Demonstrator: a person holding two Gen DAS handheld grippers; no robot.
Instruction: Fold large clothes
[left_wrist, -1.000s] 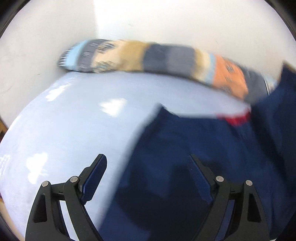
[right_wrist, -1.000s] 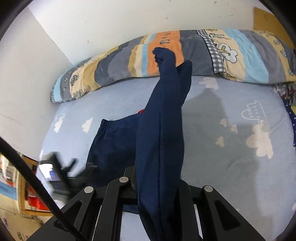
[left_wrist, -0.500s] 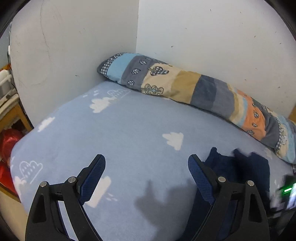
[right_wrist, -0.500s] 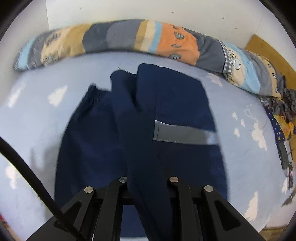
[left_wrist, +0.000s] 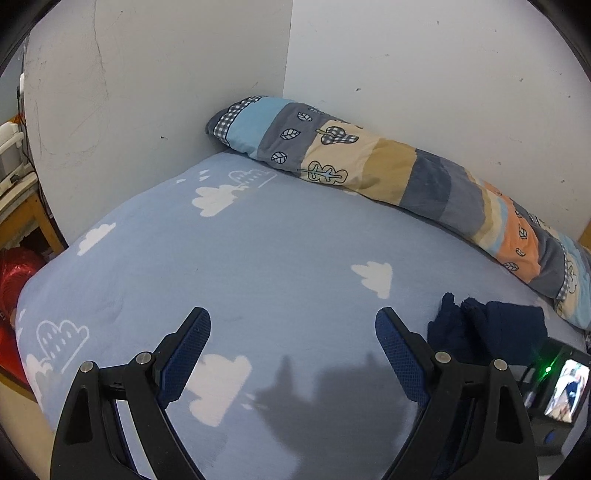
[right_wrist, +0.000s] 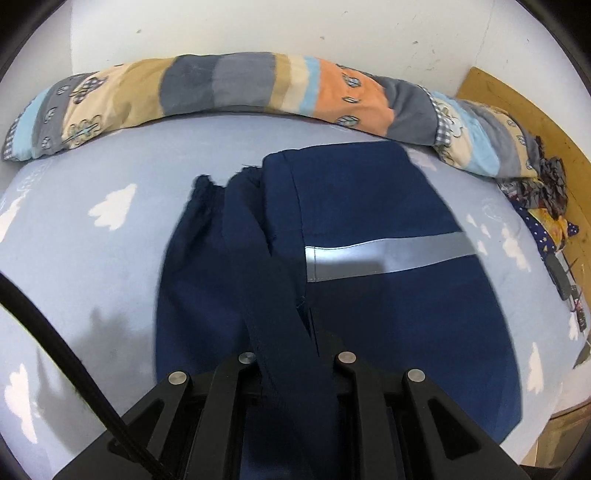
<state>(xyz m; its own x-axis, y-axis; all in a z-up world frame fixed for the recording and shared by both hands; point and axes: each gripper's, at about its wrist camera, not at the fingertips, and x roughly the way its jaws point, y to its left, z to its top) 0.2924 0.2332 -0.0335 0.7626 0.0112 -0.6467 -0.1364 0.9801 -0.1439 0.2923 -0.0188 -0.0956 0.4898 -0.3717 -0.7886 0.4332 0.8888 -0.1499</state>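
A navy blue garment (right_wrist: 388, 295) with a grey reflective stripe (right_wrist: 388, 254) lies spread on the light blue bed. My right gripper (right_wrist: 293, 354) is shut on a bunched strip of its fabric, which runs up from the jaws over the cloth. In the left wrist view the garment (left_wrist: 491, 328) shows only as a dark heap at the far right. My left gripper (left_wrist: 293, 343) is open and empty above bare sheet, well left of the garment.
A long patchwork bolster (left_wrist: 388, 173) lies along the white wall at the bed's far edge, also in the right wrist view (right_wrist: 258, 85). A pile of clothes (right_wrist: 543, 192) sits at the right. A red bag (left_wrist: 14, 273) and wooden furniture stand left of the bed.
My right gripper has lowered the raised fabric onto the bed; the garment now lies flatter. My left gripper has swung away to the left, off the garment, over bare sheet.
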